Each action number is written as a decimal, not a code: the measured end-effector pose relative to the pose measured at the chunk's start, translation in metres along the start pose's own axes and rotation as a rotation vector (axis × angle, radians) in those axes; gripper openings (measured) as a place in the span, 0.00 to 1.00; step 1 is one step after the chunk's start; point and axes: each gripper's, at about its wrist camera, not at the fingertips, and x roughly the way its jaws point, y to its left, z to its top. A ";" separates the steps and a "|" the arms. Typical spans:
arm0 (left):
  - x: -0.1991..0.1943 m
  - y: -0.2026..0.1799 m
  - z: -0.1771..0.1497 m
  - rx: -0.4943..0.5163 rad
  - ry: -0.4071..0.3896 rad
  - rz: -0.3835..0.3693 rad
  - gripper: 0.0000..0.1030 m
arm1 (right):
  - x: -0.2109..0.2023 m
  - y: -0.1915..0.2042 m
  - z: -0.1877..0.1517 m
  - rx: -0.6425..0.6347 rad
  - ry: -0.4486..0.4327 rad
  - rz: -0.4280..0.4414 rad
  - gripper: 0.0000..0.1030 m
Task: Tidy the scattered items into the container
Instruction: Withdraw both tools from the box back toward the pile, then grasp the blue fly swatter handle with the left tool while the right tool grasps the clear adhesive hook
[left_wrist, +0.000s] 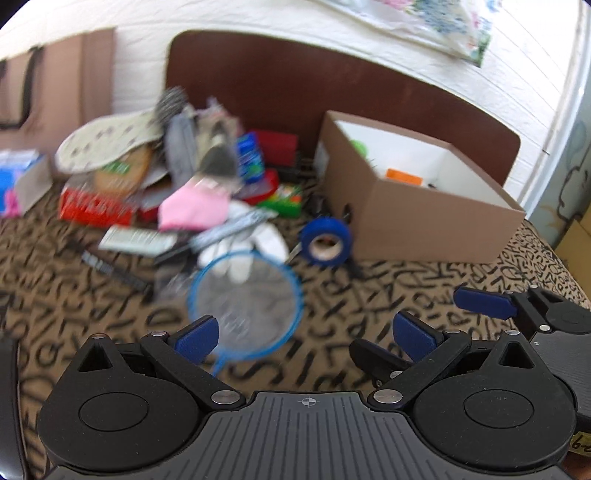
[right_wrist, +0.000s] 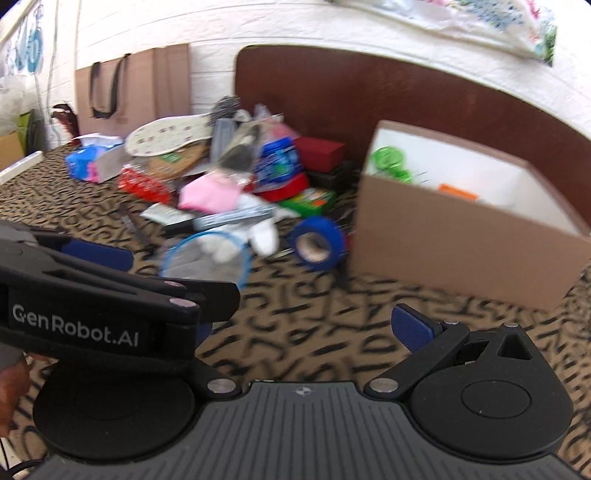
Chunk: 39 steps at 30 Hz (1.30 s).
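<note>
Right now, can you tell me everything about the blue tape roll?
The blue tape roll is a thick ring of bright blue tape wound on a pale cardboard core. It stands on its edge, its hole facing the cameras, on the brown patterned cover. It sits close in front of the brown cardboard box, beside the pile of clutter. Something thin and dark lies by it. Neither gripper touches it.

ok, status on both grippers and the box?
Left gripper open, empty. Right gripper open, empty. Cardboard box open, few items inside; clutter pile outside. Blue tape roll beside box, sieve nearest.
</note>
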 end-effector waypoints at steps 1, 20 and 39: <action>-0.003 0.005 -0.004 -0.010 0.002 0.001 1.00 | 0.000 0.006 -0.003 -0.001 0.005 0.011 1.00; -0.018 0.075 -0.041 -0.087 0.031 0.052 0.99 | 0.016 0.041 -0.023 0.020 0.068 0.074 1.00; -0.018 0.104 -0.051 -0.113 0.122 -0.058 0.68 | 0.042 0.049 0.014 -0.072 0.002 0.126 0.81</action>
